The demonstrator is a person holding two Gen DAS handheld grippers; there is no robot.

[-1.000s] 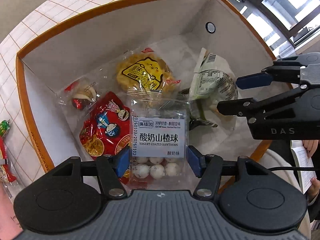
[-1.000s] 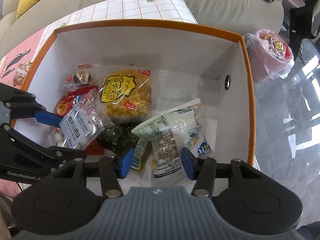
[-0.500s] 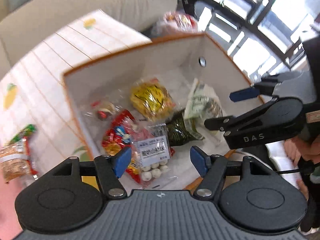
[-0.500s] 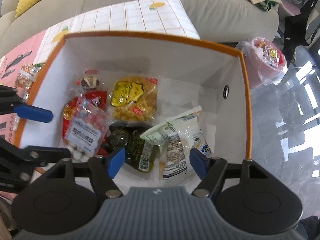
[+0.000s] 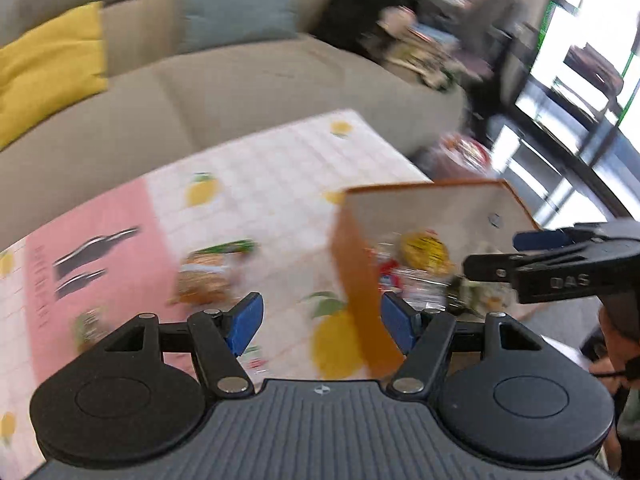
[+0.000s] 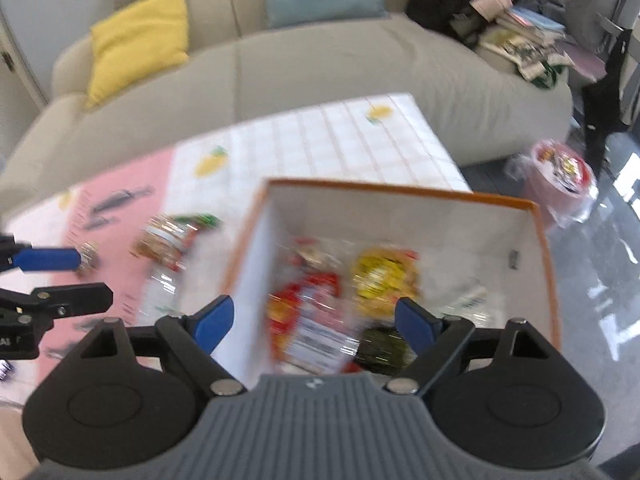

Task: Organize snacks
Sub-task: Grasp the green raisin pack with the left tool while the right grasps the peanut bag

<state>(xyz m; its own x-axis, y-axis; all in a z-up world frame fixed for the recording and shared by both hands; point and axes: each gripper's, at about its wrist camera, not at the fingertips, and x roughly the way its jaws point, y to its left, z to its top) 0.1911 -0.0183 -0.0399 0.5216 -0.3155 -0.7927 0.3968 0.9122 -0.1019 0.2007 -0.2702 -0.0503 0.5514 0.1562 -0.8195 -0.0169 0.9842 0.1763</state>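
On the left of the surface [image 6: 320, 140], on its pink part, loose packets [image 6: 168, 240] are seen lying flat, well apart from the box [image 6: 400, 188]; motion blur hides their detail. A small wrapped sweet [image 6: 89, 258] lies further left, just beside the left gripper [image 5: 320, 320] as the right view shows it. The left fingers [image 5: 244, 322] are held apart with nothing between them, over the surface near the box's left wall.

Such packets are judged light, soft and crinkly, with slippery film; the contents may crush, so a gentle pinch across the middle or at a sealed edge is advised, and a packet lying flat may need one finger slid under its edge.

To the right, the box is seen to hold several snacks: a red packet [image 6: 304, 312] with a clear white-labelled bag [image 6: 320, 340] on it, a yellow packet [image 6: 384, 284] behind, a dark green one [image 6: 384, 346] near, and a pale bag [image 6: 468, 300] far right. The right gripper [image 6: 316, 320] is above the box, its fingers [image 6: 416, 324] spreading wider, nothing caught between them
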